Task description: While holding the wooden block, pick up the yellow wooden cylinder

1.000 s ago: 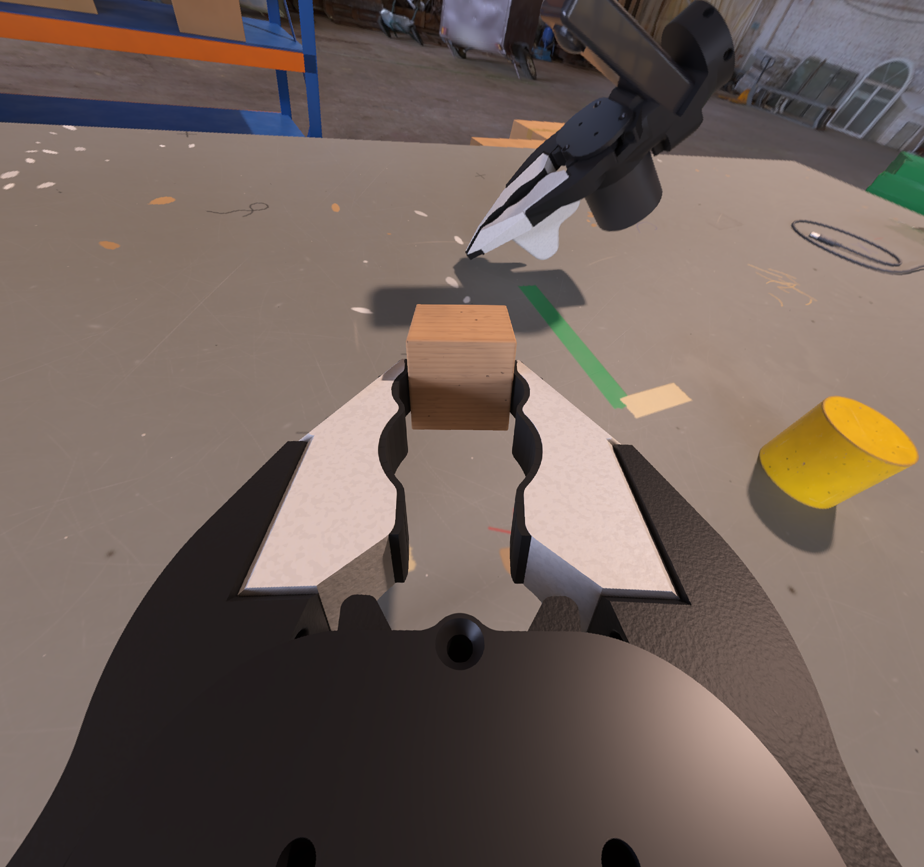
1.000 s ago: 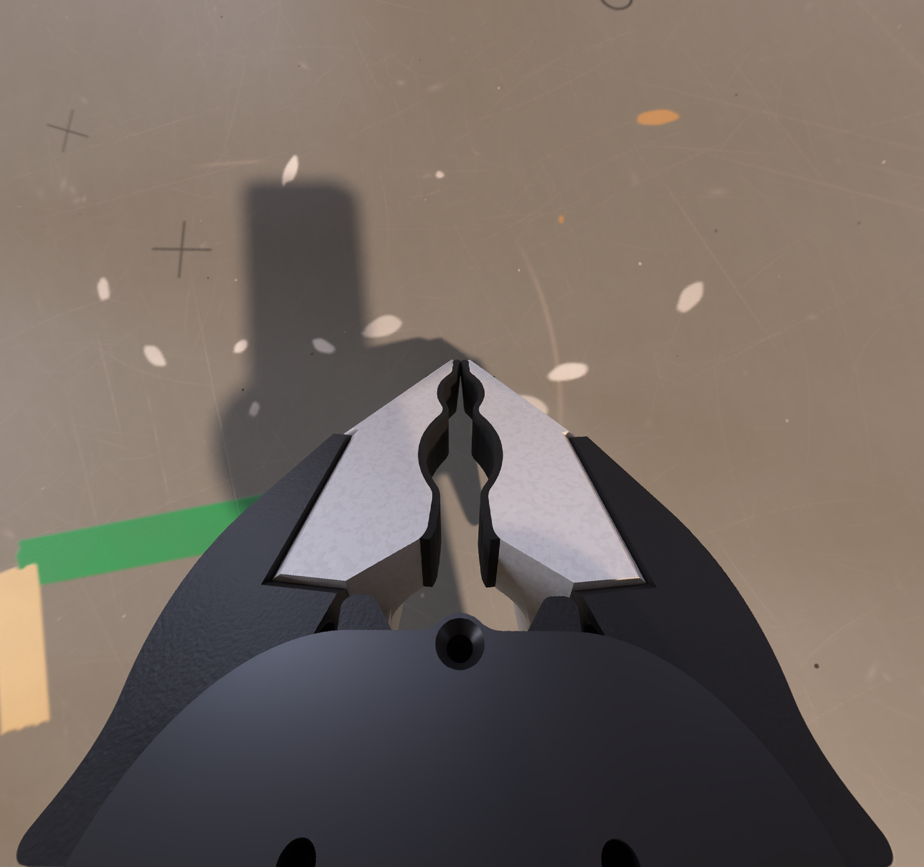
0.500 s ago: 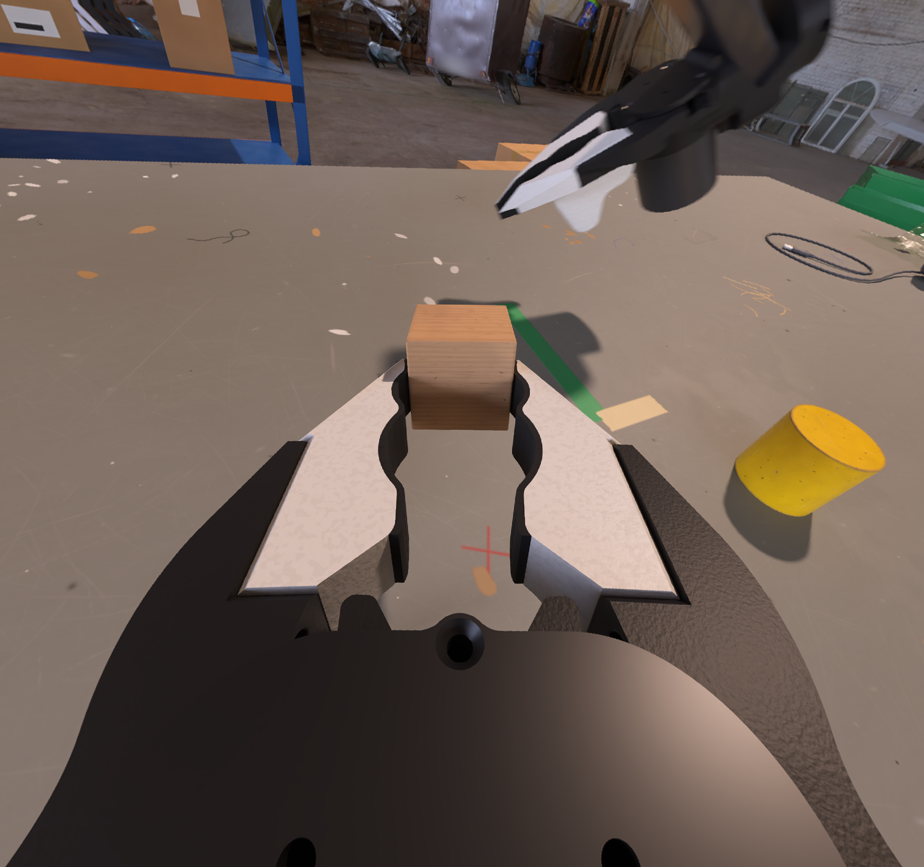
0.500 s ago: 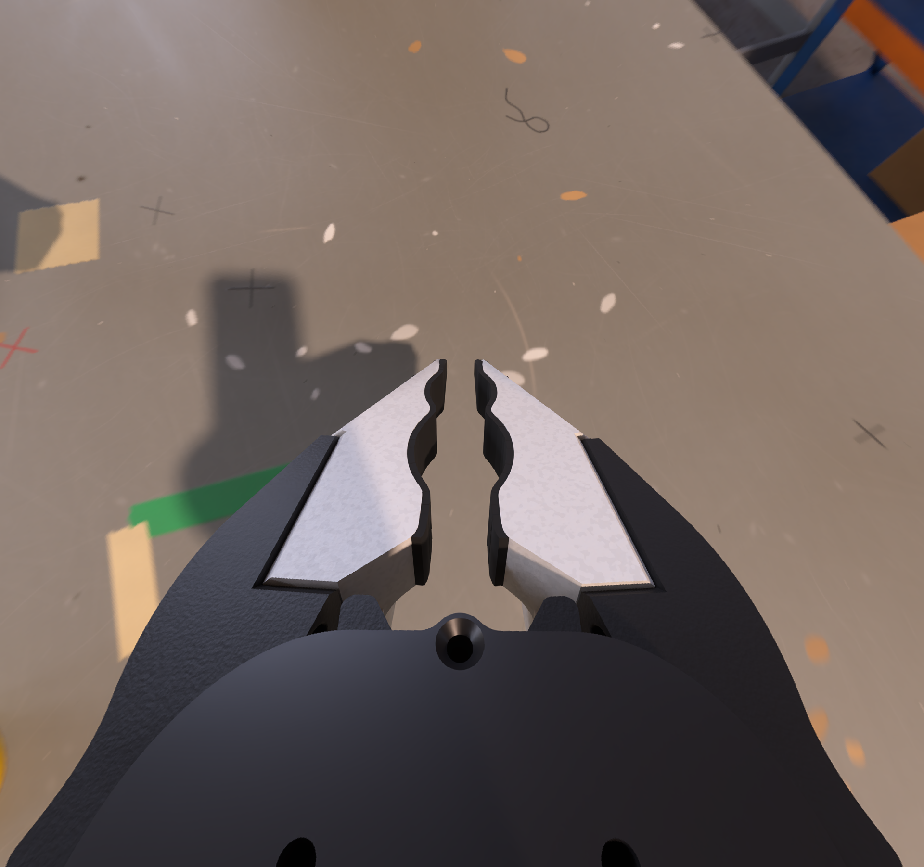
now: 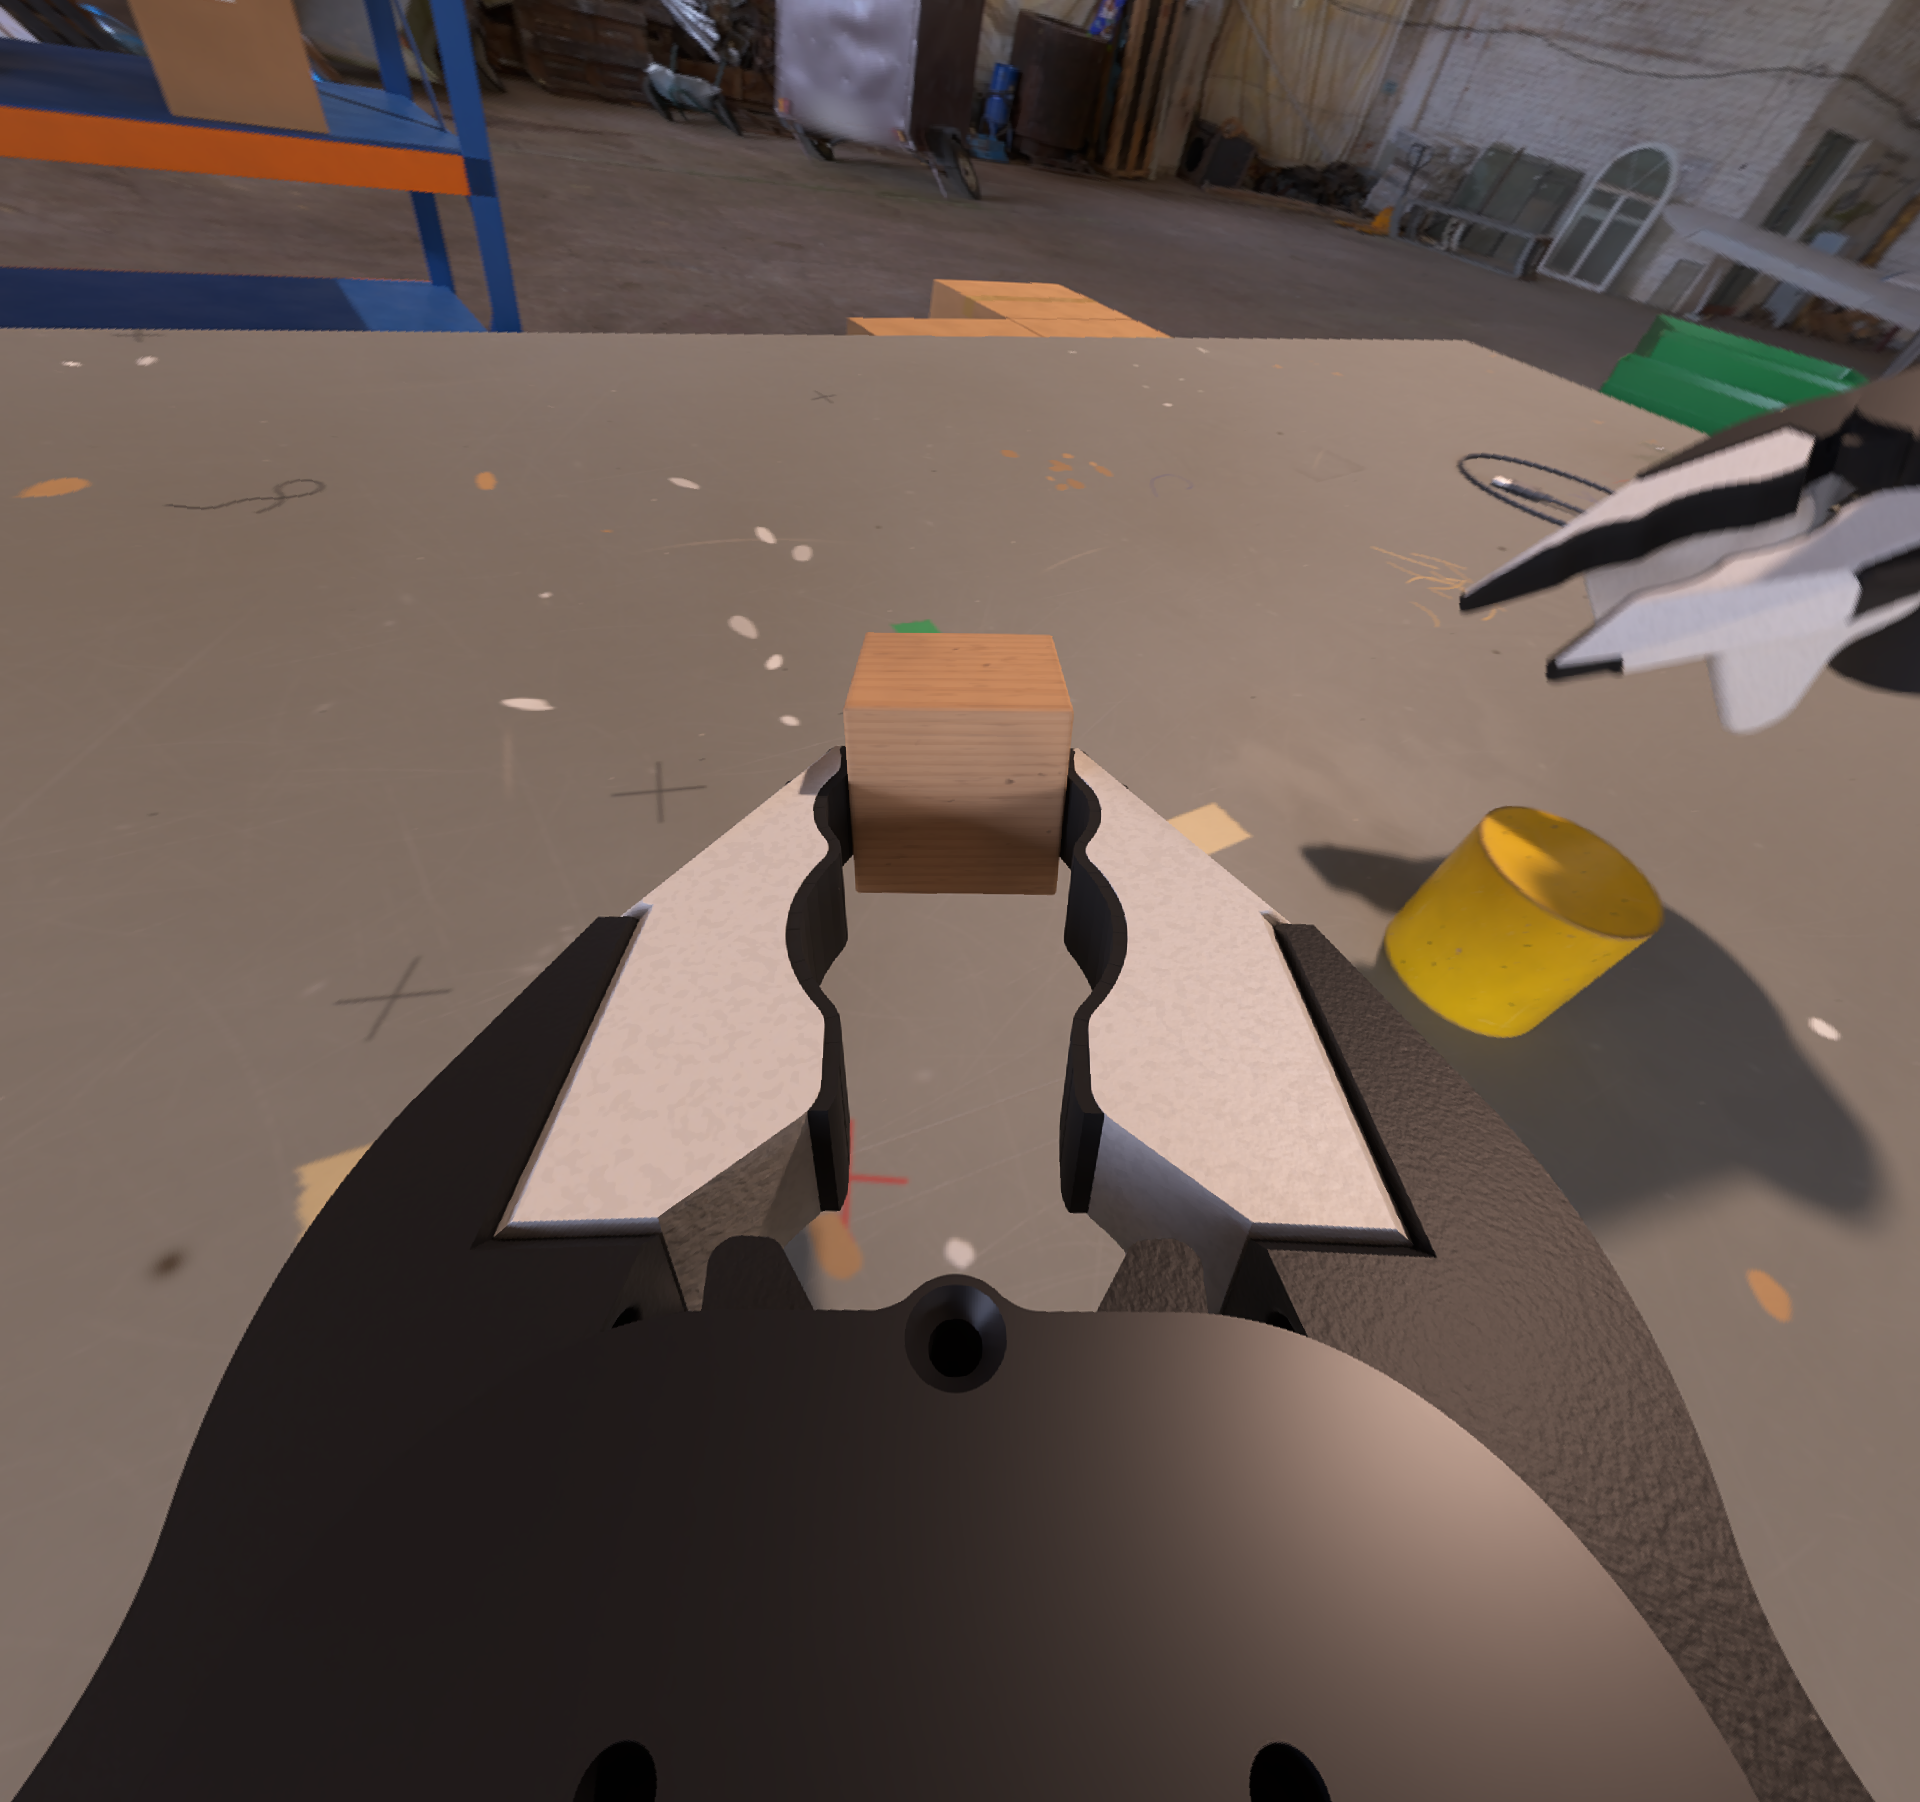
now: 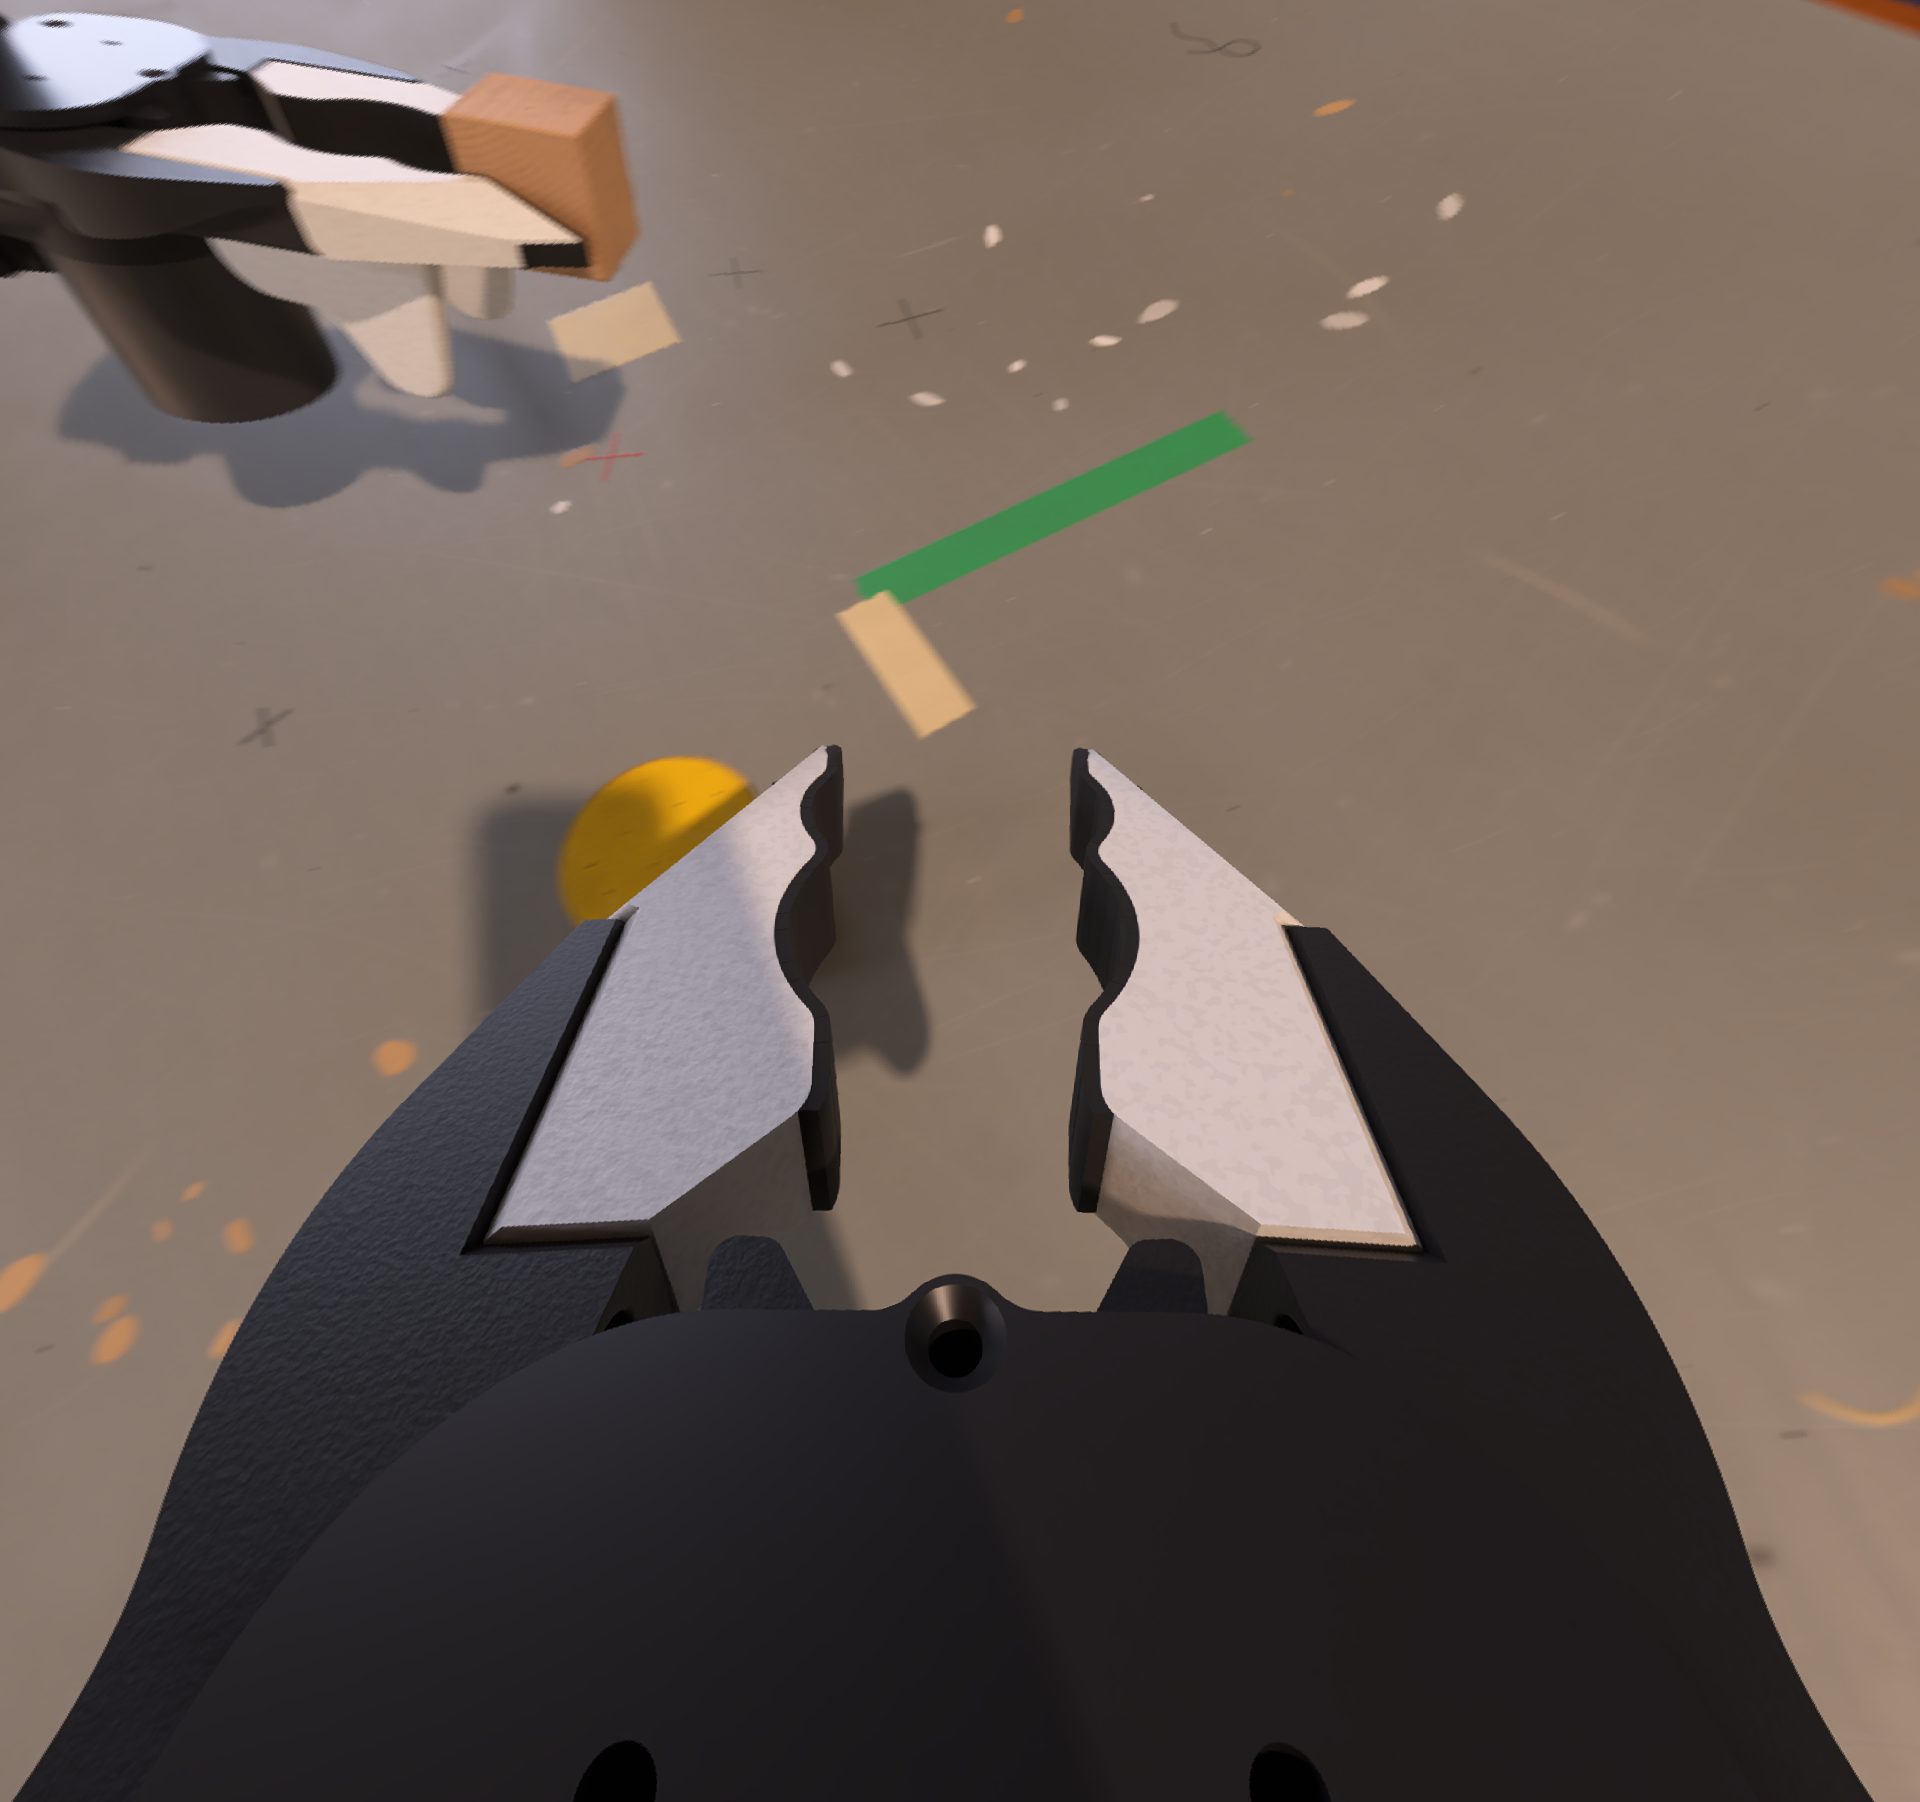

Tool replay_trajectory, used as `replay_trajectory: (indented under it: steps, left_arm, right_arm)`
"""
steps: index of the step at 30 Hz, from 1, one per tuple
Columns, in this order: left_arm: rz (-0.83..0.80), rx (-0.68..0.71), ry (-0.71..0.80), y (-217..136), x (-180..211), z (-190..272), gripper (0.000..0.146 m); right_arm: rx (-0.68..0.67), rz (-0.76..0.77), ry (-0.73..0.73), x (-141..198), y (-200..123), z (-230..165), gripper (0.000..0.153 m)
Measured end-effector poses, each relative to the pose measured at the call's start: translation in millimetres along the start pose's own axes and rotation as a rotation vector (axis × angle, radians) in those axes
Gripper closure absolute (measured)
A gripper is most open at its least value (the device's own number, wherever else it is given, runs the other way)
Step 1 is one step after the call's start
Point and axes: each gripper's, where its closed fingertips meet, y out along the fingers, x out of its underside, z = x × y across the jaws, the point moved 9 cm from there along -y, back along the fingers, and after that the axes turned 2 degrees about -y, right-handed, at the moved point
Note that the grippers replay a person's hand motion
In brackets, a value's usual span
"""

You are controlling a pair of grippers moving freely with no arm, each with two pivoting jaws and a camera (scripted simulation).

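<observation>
Lying on its side on the table (image 5: pixel 312 817), your yellow wooden cylinder (image 5: pixel 1517 921) sits beside your right gripper (image 6: pixel 954 786), whose fingers are spread wide, empty. Your left gripper (image 5: pixel 956 796) clamps the wooden block (image 5: pixel 956 765) aloft.

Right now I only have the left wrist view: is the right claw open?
Observer: Yes. The right claw is open, with only bare table between its fingers.
Operator: Is it lined up on the cylinder?
Observer: Not quite. The cylinder sits left of the gap, partly hidden behind a finger.
Operator: And is the block off the table?
Observer: Yes. The left claw holds the block in the air, and the claw's shadow falls on the table beneath it.
</observation>
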Motion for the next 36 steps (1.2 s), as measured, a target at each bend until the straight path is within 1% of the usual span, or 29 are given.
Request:
replay_trajectory:
  steps: [3,4,6,7,9,13,16,18,22,25,28,29,31,32,33,34,36]
  left_arm:
    - [0.003,0.035,-0.012,5,-2,8,0.108]
    - [0.005,0.041,-0.009,6,-3,10,0.108]
    - [0.004,0.047,0.003,6,-5,16,0.108]
    - [0.004,0.046,0.011,6,-5,18,0.108]
    - [0.002,0.038,0.028,5,-4,22,0.108]
    - [-0.01,0.044,0.022,2,3,29,0.108]
    - [-0.024,0.079,-0.006,2,10,35,0.108]
    - [-0.04,0.103,0.004,5,14,41,0.108]
    - [-0.056,0.106,0.072,10,17,50,0.108]
    - [-0.051,0.139,0.055,13,17,54,0.108]
    - [-0.036,0.145,0.034,13,16,53,0.108]
    - [-0.03,0.146,0.028,13,16,53,0.108]
    - [-0.019,0.147,0.015,12,16,51,0.108]
    - [-0.013,0.146,0.011,11,16,51,0.108]
    - [-0.011,0.143,0.009,11,16,51,0.108]
    - [-0.011,0.138,0.012,10,16,50,0.108]
    - [-0.009,0.133,0.02,9,16,50,0.108]
  right_arm:
    - [-0.04,-0.007,0.004,10,-1,-26,0.102]
    - [-0.043,-0.028,-0.019,11,0,-33,0.096]
    - [0.003,-0.069,-0.086,8,2,-41,0.086]
    - [0.024,-0.073,-0.113,6,1,-44,0.085]
    - [0.023,-0.051,-0.124,-2,-3,-48,0.085]
    - [-0.027,0.04,-0.09,-16,-19,-57,0.084]
    - [-0.078,0.061,-0.059,-16,-26,-67,0.082]
    - [-0.072,0.051,-0.047,-12,-26,-73,0.079]
    - [-0.026,0.016,-0.041,-4,-18,-88,0.075]
    - [0.001,0.025,-0.096,-9,-14,-107,0.073]
    - [-0.034,0.069,-0.108,-14,-7,-121,0.074]
    - [0.008,0.063,-0.123,-12,-3,-120,0.074]
    - [0.185,0.005,-0.163,-4,5,-110,0.071]
    - [0.252,-0.034,-0.175,0,8,-106,0.071]
    - [0.289,-0.067,-0.172,3,11,-103,0.071]
    - [0.297,-0.091,-0.156,5,14,-102,0.07]
    - [0.278,-0.119,-0.113,6,17,-102,0.071]
